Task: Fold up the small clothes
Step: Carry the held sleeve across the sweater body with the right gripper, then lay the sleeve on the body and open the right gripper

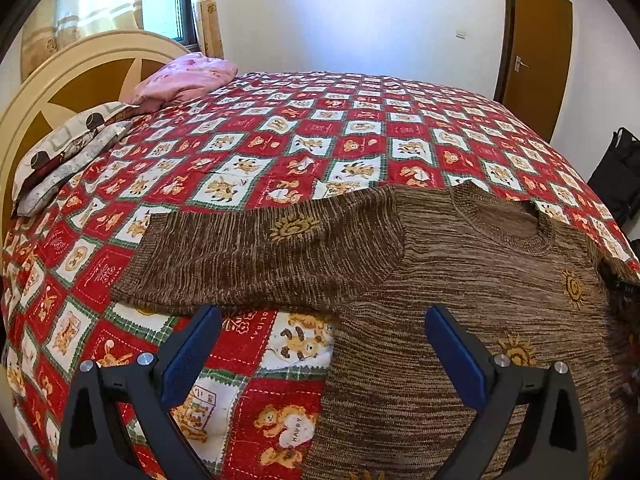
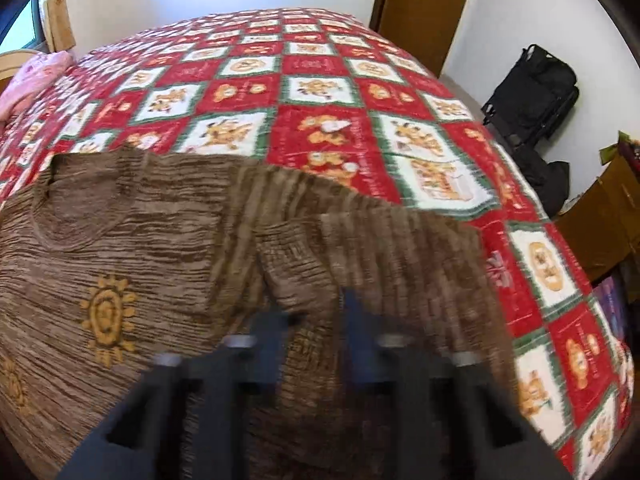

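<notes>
Brown sweater (image 1: 460, 264) near quilt (image 1: 280, 136) edge; left claw (image 1: 320, 344) released, right claw (image 2: 316, 320) blurred, grip unclear.

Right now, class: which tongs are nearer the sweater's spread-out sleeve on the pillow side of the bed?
Left. The left tongs hover open just below that sleeve; the right tongs are over the opposite sleeve.

The red, white and green checked bear-print quilt (image 1: 280, 152) covering the bed is showing the only legible writing, in the left wrist view. A red square near the bottom is carrying "HOLIDAY" (image 1: 256, 330), and a white heart held by a printed bear is reading "HAPPY" (image 1: 295, 429). Other squares are bearing lettering too small or blurred to make out.
</notes>
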